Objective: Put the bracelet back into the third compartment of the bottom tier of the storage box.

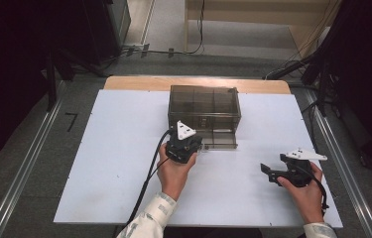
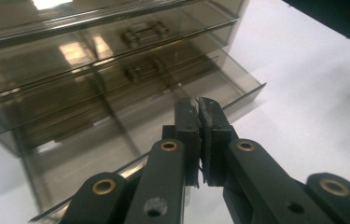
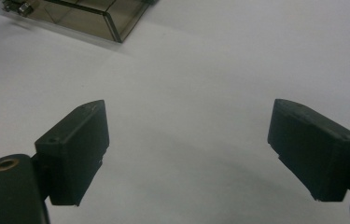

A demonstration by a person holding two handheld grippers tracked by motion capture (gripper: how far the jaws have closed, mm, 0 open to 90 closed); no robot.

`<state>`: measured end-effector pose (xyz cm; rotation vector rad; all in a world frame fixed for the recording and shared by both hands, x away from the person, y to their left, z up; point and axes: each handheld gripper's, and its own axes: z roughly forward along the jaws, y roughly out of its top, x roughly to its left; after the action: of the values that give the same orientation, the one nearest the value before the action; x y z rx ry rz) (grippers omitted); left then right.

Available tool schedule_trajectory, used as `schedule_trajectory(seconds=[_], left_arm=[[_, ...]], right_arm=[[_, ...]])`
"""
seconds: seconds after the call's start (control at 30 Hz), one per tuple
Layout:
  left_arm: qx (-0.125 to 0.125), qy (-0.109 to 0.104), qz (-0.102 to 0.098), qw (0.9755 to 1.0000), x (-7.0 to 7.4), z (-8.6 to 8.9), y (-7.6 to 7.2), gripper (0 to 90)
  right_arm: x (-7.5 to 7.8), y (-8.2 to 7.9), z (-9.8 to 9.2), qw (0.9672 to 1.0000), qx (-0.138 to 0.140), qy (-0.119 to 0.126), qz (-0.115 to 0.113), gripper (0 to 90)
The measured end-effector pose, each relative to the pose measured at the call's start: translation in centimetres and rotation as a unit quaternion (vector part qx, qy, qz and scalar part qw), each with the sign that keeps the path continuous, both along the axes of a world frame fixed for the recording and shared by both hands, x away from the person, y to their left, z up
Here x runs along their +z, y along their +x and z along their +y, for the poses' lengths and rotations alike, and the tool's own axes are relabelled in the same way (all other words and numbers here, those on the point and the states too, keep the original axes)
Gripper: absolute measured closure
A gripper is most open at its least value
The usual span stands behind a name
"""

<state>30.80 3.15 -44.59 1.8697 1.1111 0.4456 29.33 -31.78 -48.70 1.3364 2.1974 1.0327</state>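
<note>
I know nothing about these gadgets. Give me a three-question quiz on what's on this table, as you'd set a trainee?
1. True or false: the bottom drawer of the smoky plastic drawer cabinet is pulled out.
2. Which gripper has its jaws wide apart over the bare white table? A) left gripper B) right gripper
3. Fill in: the left gripper's jaws are pressed ____ at the front edge of the open drawer.

Key: 1 true. 2 B. 3 together; whether they pinch the drawer's front wall is too hard to tell.
</note>
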Motion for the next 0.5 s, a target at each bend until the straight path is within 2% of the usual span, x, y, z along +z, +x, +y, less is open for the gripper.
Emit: schedule_trajectory(seconds=[0.17,0.4,0.5], left_arm=[[-0.005,-0.003,-0.001,1.0000,-0.1,-0.2,0.0,88.7],[-0.007,-0.010,-0.001,0.9999,0.0,-0.4,0.1,88.6],[-0.010,-0.010,0.001,0.9999,0.0,-0.6,0.0,88.6]], right_arm=[[-0.1,0.7,0.9,1.0000,0.003,-0.004,0.000,14.5],[0.4,0.8,2.0,0.9995,0.008,0.017,-0.025,26.4],[0.4,1.0,2.5,0.9993,0.017,0.025,-0.023,30.5]])
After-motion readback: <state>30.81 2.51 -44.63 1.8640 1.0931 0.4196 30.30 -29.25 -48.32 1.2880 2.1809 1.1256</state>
